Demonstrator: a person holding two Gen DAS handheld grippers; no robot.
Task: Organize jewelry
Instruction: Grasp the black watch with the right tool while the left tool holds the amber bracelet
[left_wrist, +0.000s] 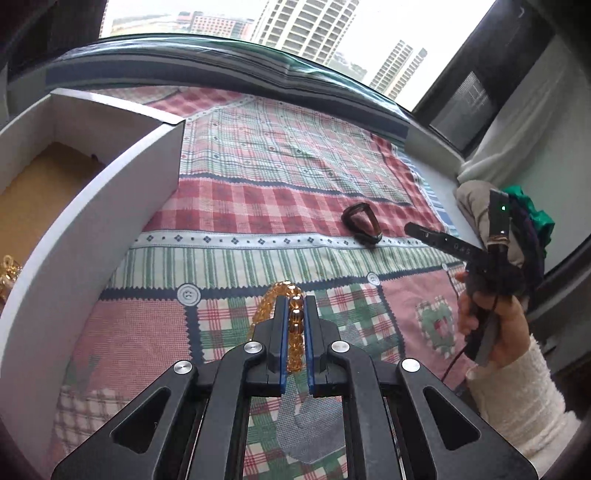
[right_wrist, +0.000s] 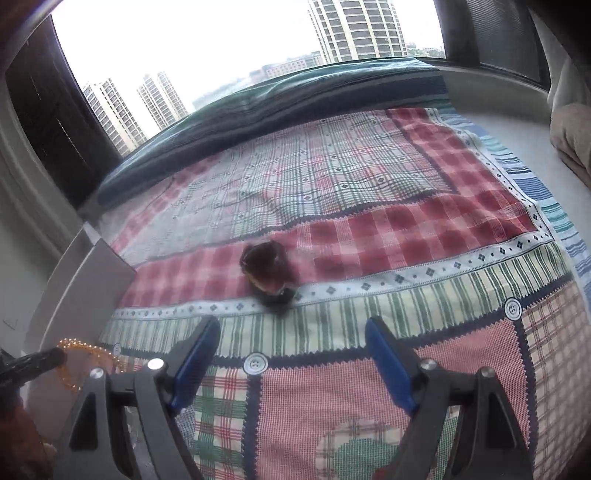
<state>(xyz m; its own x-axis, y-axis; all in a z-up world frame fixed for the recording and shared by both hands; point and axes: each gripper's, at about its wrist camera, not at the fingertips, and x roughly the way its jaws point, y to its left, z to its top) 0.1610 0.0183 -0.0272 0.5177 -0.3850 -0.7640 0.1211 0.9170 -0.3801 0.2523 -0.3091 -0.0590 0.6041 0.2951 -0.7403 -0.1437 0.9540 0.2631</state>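
The left gripper (left_wrist: 295, 306) has its jaws clamped on an amber bead bracelet (left_wrist: 291, 325); the strand runs up between the blue pads and loops out past the tips, lifted clear of the patchwork cloth (left_wrist: 280, 166). Just to its left stands a white open box (left_wrist: 122, 206) with a brown floor, set at the cloth's left edge; something golden (left_wrist: 7, 273) lies inside near its lower end, too cropped to identify.

The right gripper (right_wrist: 293, 354) hangs above the cloth with its jaws wide and nothing between them. Ahead of it, on the band where the red check meets the white diamond strip, lies a dark ring-shaped piece (right_wrist: 267, 273), probably a bangle or a leather bracelet; motion blur smears it in the right wrist view, while the left wrist view shows a dark loop with a brown inner face. The person's right hand (left_wrist: 480, 306), in a white fleecy sleeve (left_wrist: 517, 402), grips that tool's handle near the cloth's right edge.
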